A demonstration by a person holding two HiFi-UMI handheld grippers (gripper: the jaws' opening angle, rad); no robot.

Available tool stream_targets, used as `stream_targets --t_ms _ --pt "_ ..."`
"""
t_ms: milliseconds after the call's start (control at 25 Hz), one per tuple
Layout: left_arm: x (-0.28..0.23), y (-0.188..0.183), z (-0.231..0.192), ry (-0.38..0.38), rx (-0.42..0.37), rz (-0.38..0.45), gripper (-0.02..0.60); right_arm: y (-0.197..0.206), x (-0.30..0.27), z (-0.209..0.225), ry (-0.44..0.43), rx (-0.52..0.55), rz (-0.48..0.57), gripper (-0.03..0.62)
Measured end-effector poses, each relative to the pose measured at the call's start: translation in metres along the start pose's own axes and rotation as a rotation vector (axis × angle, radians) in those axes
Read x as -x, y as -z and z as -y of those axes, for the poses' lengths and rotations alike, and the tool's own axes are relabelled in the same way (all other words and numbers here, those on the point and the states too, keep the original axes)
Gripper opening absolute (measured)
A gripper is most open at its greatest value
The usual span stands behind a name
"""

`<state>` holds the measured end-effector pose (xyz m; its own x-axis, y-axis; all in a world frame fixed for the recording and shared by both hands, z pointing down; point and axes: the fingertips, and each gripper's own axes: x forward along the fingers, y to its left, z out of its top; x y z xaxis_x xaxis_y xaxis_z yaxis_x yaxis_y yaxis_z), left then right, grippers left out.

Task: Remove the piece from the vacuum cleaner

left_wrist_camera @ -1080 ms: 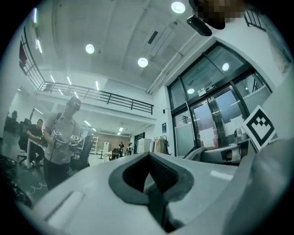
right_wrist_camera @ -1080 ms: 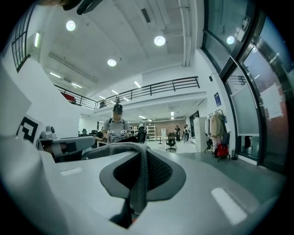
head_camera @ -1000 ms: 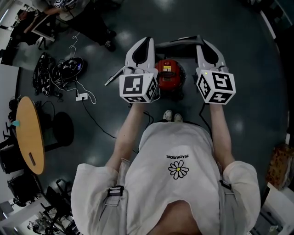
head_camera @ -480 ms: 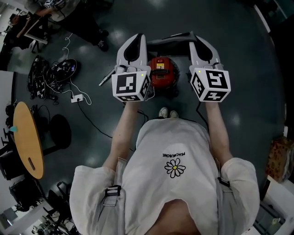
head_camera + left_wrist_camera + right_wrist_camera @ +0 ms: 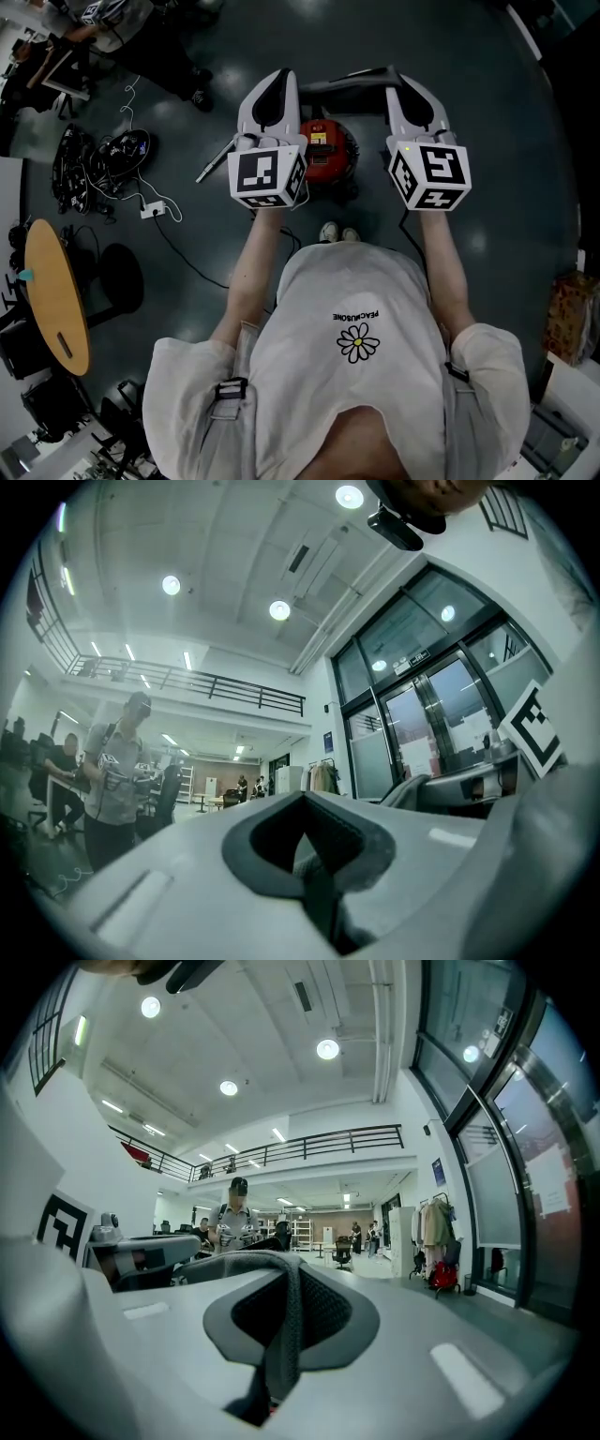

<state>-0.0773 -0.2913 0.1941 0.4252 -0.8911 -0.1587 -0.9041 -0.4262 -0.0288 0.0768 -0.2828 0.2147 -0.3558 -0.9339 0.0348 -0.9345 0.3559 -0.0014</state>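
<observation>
Well, the person is holding both grippers out over the red vacuum cleaner (image 5: pixel 326 150), which is sitting on the dark floor (image 5: pixel 487 187) by their feet; only the head view is showing that. The left gripper (image 5: pixel 283 77) and right gripper (image 5: pixel 405 75) are each pinching, jaws nearly together, an end of the dark hose piece (image 5: pixel 349 84) spanning between them. The gripper views are showing the grip up close, plus a bystander (image 5: pixel 234 1215) across the hall.

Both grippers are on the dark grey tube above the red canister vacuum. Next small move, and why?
Probably ease the left gripper and right gripper slightly apart along the dark grey vacuum tube. Both look shut on its ends. The tube spans between them above the red canister vacuum cleaner, and no gap shows in it yet.
</observation>
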Motion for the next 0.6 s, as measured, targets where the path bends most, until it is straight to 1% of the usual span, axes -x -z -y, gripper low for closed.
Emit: stream_targets --t_ms 160,280,440,600 --pt "0.003 0.003 0.002 0.000 0.017 -0.007 0.002 0.004 0.004 0.001 -0.014 0.016 -0.015 0.037" --pt "0.004 0.008 0.007 0.005 0.009 -0.012 0.000 0.010 0.007 0.003 -0.021 0.028 -0.024 0.037" --pt "0.006 0.023 0.013 0.005 0.005 -0.025 0.002 0.024 0.010 0.006 -0.026 0.027 -0.026 0.037" --pt "0.012 0.022 0.016 0.005 -0.002 -0.032 0.001 0.023 0.014 0.003 -0.033 0.031 -0.022 0.037"
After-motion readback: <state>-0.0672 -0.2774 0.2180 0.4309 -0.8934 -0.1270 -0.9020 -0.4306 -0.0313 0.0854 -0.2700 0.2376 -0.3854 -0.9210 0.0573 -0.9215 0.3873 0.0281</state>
